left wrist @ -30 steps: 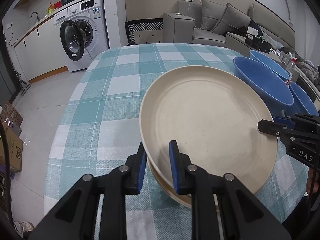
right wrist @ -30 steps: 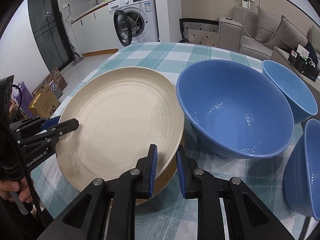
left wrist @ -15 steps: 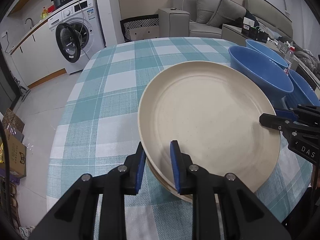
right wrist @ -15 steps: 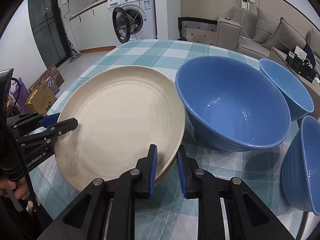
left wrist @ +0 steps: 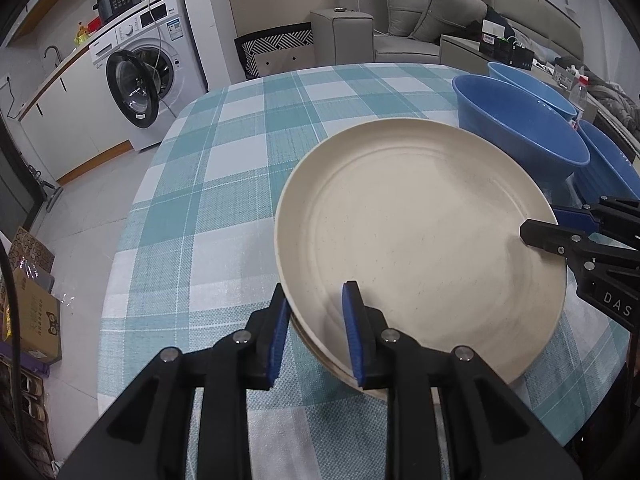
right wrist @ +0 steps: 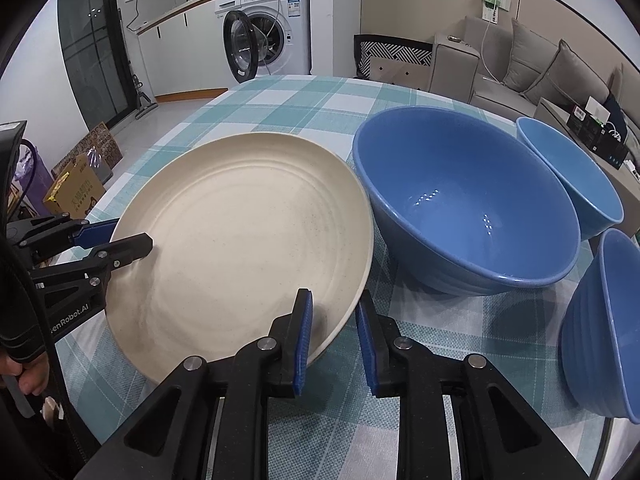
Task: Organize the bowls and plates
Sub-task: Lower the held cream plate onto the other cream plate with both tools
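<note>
1. Both grippers, left gripper (left wrist: 314, 326) and right gripper (right wrist: 332, 334), are clamped on the top cream plate's (left wrist: 416, 236) opposite rims.
2. It sits on another plate, just left of the big blue bowl (right wrist: 464, 200).
3. I'd keep it level and centered, then let go with both together.

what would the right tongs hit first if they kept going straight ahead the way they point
Their pads already straddle the cream plate's rim, so the right tongs would likely slide over that plate first; the big blue bowl sits just right of that line.
</note>
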